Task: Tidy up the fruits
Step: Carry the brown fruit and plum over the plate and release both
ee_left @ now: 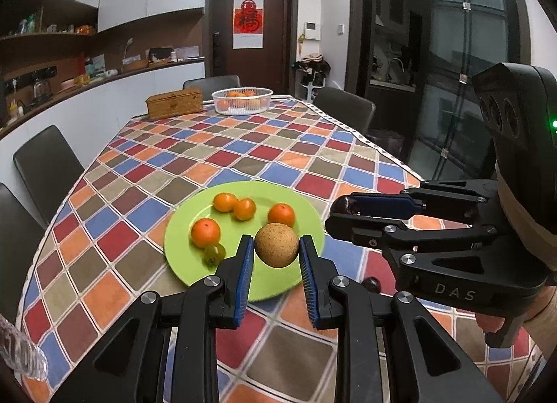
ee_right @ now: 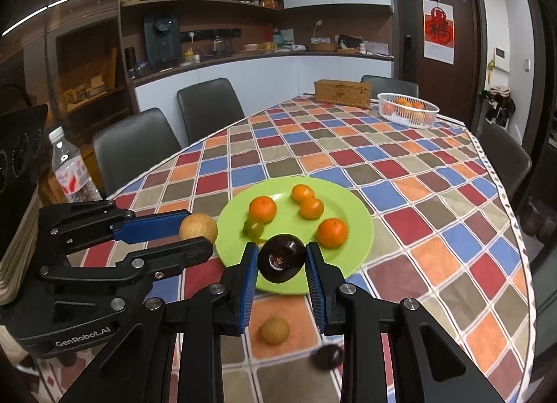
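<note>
The left gripper (ee_left: 275, 249) pinches a round tan-brown fruit (ee_left: 276, 245), the right gripper (ee_right: 282, 260) a glossy dark plum (ee_right: 281, 258), both at the lower-centre frame edge of the round lime-green plate (ee_left: 195, 263).

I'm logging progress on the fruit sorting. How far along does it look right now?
Partly done. Four oranges and a small green fruit already lie on the green plate. In hand: the left gripper is shut on a brown round fruit, the right gripper on a dark plum. Left: a small brown fruit and a dark fruit on the tablecloth.
</note>
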Tool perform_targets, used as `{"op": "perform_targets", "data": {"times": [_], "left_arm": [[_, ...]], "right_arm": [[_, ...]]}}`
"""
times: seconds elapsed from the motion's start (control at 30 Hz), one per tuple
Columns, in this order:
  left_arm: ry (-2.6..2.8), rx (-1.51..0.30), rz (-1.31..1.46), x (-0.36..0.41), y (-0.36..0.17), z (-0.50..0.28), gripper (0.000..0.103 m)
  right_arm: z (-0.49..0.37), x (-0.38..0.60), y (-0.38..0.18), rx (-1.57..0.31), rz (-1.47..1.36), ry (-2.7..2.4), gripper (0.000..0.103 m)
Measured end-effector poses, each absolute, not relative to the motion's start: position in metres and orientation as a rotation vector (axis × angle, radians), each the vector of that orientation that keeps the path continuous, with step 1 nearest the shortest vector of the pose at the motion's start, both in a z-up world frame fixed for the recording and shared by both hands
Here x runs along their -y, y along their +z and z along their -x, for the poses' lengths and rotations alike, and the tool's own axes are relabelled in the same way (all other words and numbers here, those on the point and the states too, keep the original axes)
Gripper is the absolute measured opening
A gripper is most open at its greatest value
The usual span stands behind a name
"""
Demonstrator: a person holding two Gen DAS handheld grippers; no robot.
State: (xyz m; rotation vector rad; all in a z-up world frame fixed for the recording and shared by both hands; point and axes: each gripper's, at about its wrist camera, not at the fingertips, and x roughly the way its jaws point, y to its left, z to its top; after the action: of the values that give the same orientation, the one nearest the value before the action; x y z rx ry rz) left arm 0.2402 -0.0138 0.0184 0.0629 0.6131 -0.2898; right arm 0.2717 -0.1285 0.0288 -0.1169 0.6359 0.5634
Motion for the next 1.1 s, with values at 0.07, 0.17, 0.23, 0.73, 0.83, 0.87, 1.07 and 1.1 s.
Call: {"op": "perform_targets", "data": {"times": [0.07, 0.17, 0.23, 0.73, 0.83, 0.87, 1.07, 1.1], "left_arm": [[-0.289, -0.621, -0.055, 0.01, 0.02, -0.251, 0.027], [-0.29, -0.632, -0.045, 0.005, 0.022, -0.263, 0.027], [-0.291, -0.644, -0.038, 0.001, 0.022, -0.273, 0.027], [-0.284, -0.782, 0.005, -0.019, -0.012, -0.346, 0.027], [-0.284, -0.8, 0.003, -0.019, -0.018, -0.354, 0.027], [-0.284, -0.806, 0.006, -0.019, -0.02, -0.357, 0.027], [-0.296, -0.837, 0.018, -0.018, -0.027, -0.367, 0.027], [-0.298, -0.842, 0.019, -0.018, -0.028, -0.367, 0.027]], "right_arm": [[-0.281, 0.125, 0.029, -0.644, 0.116, 0.566, 0.029], [-0.294, 0.12, 0.029, -0.658, 0.113, 0.573, 0.029], [-0.302, 0.117, 0.029, -0.667, 0.109, 0.574, 0.029], [-0.376, 0.097, 0.008, -0.809, 0.116, 0.55, 0.029], [-0.387, 0.094, 0.0, -0.84, 0.11, 0.542, 0.029], [-0.389, 0.094, -0.003, -0.848, 0.107, 0.54, 0.029], [-0.401, 0.092, -0.013, -0.887, 0.08, 0.527, 0.029], [-0.402, 0.093, -0.014, -0.889, 0.078, 0.523, 0.029]]}}
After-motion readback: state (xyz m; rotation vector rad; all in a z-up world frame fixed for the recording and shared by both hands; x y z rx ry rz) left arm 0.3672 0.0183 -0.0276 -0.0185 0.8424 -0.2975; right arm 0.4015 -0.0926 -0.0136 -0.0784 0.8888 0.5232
